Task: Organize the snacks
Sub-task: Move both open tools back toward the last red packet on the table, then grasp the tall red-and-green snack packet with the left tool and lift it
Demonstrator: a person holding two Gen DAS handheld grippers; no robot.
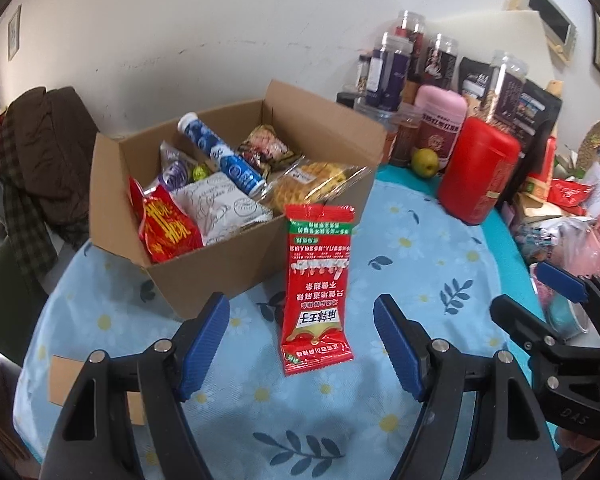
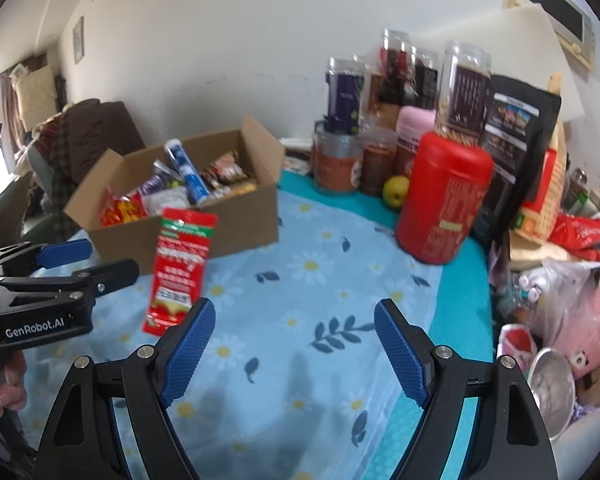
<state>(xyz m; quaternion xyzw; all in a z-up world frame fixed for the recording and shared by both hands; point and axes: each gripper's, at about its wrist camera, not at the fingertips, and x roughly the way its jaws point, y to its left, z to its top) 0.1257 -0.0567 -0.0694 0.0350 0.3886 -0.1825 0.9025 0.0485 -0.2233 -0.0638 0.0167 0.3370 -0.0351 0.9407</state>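
Red packet point(image 1: 318, 288): a long flat snack sachet lying on the flowered cloth point(image 1: 420, 264) of the counter, just in front of the cardboard box point(image 1: 228, 264); its far end seems to touch or overlap the box's front wall, though I cannot tell which.

Long axis: runs straight away from the left gripper point(image 1: 302, 346), near end toward it, far end toward the box.

Left gripper: spread wide, holding nothing; the packet's near end lies between its two blue pads, slightly right of centre.

Right gripper point(image 2: 294, 354): also released and empty, over bare cloth; the packet point(image 2: 180, 272) sits off to its left, beside its left finger.

Nearer hand: the left, by my reading; it is already lined up with the packet, so closing across the narrow width looks the likely next move.

Box: open-topped and fairly full, with a blue tube point(image 1: 220, 154), a red bag point(image 1: 168, 228), a white pouch point(image 1: 220, 208) and a yellow wrapped snack point(image 1: 312, 180). Free space looks tight, so the packet may need to lie on top.

Left view only: the packet's print, and its place between the pads.

Right view only: the left gripper point(image 2: 86, 258) from the side, jaws apart, low and short of the packet; also the red canister point(image 2: 444, 208) and green apple point(image 2: 396, 190) well to the right.
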